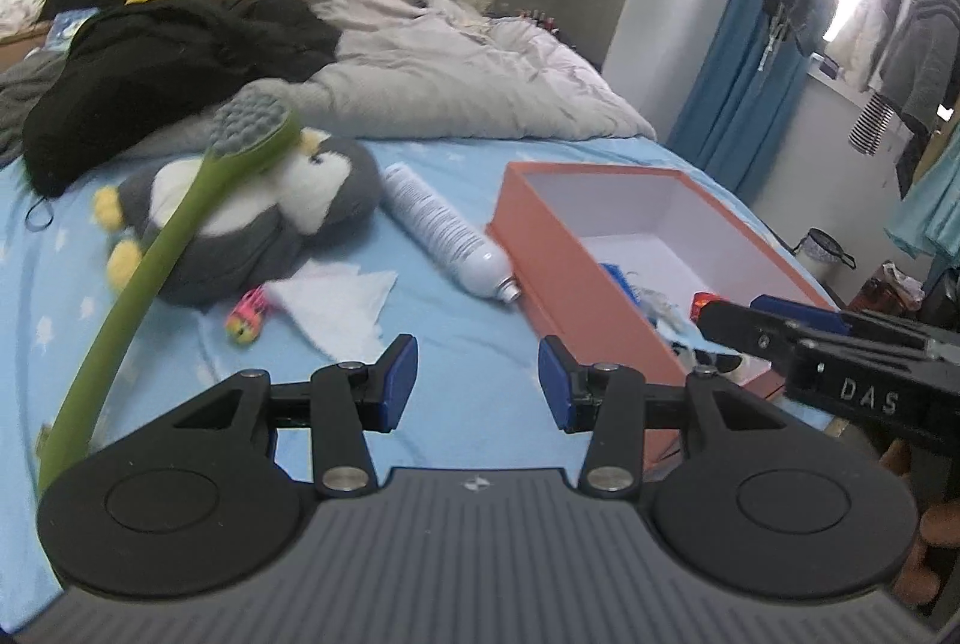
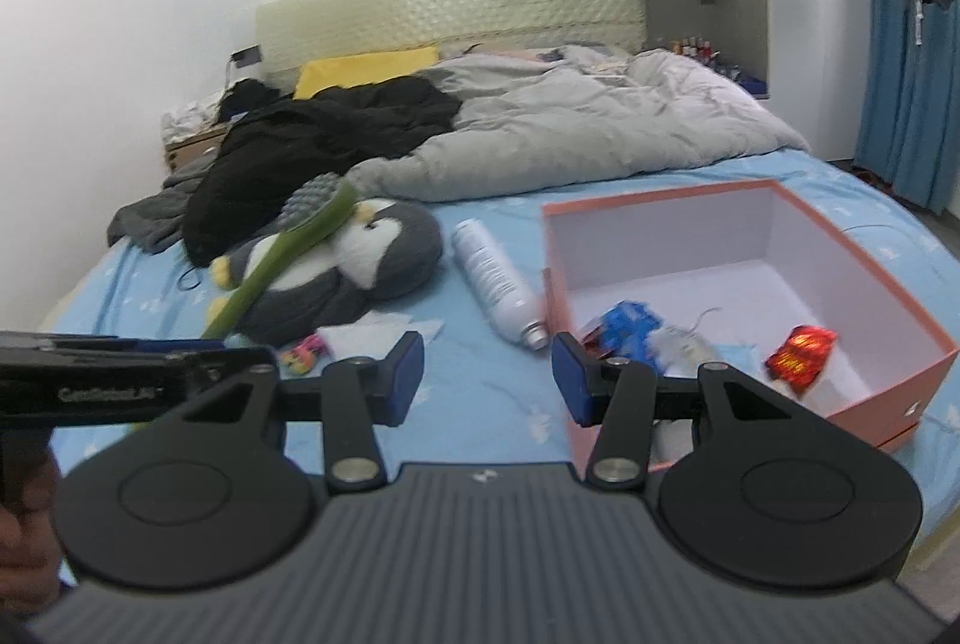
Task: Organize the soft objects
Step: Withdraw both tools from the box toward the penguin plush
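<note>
A grey and white plush penguin (image 1: pixel 258 218) lies on the blue bed sheet (image 1: pixel 462 344); it also shows in the right wrist view (image 2: pixel 360 260). A green long-handled brush (image 1: pixel 156 260) leans across the penguin. A salmon box (image 1: pixel 576 272) stands at the right, with a red wrapper (image 2: pixel 801 353) and blue items (image 2: pixel 627 323) inside. My left gripper (image 1: pixel 477 383) is open and empty above the sheet. My right gripper (image 2: pixel 486 377) is open and empty at the box's near left corner.
A white spray can (image 1: pixel 444 230) lies between penguin and box. White tissue (image 1: pixel 342 302) and a small pink-yellow toy (image 1: pixel 246 323) lie in front of the penguin. A black coat (image 1: pixel 168 68) and grey duvet (image 1: pixel 468 74) cover the far half of the bed.
</note>
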Motion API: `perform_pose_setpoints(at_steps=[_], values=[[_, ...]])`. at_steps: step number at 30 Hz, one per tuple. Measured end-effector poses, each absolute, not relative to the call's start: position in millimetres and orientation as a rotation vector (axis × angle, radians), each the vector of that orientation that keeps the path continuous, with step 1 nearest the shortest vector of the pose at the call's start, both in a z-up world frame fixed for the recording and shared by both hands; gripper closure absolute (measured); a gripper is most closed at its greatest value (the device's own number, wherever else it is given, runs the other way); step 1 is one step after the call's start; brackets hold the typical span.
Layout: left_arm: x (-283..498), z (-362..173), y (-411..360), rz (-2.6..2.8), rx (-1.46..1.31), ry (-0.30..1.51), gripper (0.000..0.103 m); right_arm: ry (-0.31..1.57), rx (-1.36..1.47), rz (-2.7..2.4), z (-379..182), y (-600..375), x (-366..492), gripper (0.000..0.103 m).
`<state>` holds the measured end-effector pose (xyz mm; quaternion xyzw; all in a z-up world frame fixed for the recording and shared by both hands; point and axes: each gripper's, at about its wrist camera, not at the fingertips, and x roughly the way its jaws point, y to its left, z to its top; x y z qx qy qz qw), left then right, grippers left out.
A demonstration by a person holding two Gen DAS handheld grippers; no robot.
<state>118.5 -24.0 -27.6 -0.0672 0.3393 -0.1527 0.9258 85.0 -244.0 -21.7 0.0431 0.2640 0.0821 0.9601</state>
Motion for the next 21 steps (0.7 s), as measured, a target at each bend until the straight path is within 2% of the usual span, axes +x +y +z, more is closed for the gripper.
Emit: perform_pose_setpoints(at_steps=[21], values=[[114, -82, 28, -0.189, -0.193, 0.763, 0.052, 0.660, 0.019, 0.264, -71, -185, 85, 0.053]])
